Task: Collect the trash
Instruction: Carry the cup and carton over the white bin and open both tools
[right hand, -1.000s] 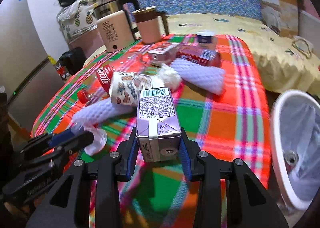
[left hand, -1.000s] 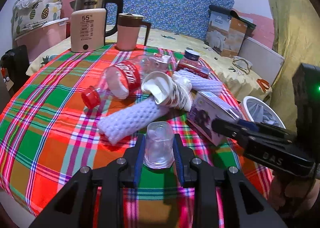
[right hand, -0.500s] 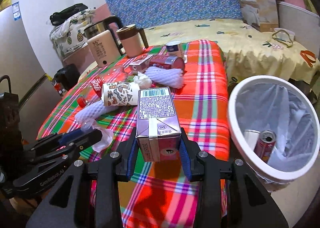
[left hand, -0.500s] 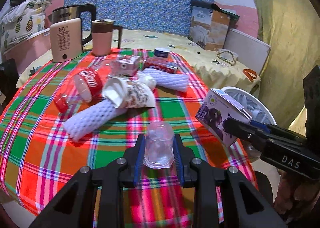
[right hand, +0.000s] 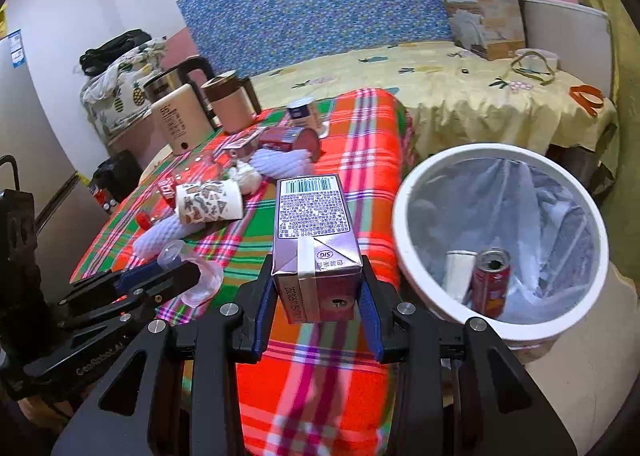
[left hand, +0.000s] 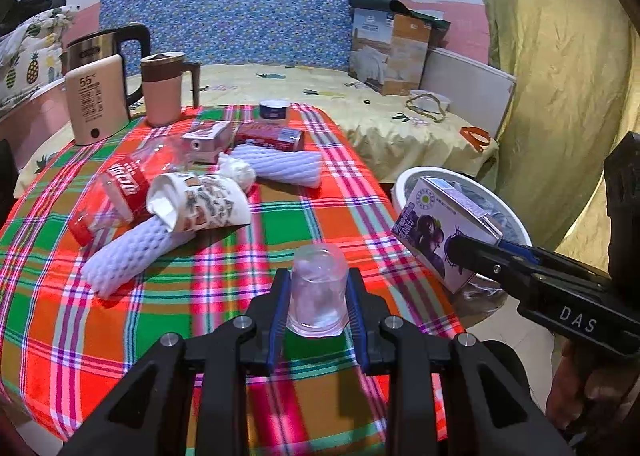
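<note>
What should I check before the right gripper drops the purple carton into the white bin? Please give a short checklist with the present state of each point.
1. Right gripper shut on the purple carton: ok.
2. Carton above the white bin opening: not ok; in the right wrist view it hangs beside the rim, over the table edge.
3. Bin has room: ok; only a red can and a white cup show inside.
4. Left gripper shut on the clear plastic cup: ok.
5. Left gripper out of the path to the bin: ok; it is on the far side of the carton.
6. Bin liner seated all round: cannot tell.
</note>
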The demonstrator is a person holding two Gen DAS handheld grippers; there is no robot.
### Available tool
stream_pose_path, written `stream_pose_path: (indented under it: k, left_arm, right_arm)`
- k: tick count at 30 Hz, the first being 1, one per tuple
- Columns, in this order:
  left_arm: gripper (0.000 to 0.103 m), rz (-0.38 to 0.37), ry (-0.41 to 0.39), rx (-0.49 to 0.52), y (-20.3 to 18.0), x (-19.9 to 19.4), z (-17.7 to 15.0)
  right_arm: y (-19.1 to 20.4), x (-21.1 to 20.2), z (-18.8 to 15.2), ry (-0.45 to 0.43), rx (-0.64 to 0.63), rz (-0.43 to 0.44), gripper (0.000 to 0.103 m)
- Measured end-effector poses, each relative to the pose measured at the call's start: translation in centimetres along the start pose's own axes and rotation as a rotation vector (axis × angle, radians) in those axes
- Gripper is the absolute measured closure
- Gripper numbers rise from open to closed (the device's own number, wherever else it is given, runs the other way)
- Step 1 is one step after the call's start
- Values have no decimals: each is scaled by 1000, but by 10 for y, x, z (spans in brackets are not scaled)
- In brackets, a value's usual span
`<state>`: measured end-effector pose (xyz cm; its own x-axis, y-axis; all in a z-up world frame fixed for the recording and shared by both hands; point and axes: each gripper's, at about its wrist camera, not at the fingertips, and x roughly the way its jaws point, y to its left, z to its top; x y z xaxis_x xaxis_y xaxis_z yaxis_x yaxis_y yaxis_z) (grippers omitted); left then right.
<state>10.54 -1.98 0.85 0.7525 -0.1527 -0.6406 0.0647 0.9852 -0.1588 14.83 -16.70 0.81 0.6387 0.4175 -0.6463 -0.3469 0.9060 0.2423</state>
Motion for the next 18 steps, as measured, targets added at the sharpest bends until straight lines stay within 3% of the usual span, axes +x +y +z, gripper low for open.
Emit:
stream_pose_path:
  k: [18]
  left_arm:
    - [74,-88,-1,77,-45,16,15]
  right_arm:
    - [-55,-23,-2,-37,97,-111,64]
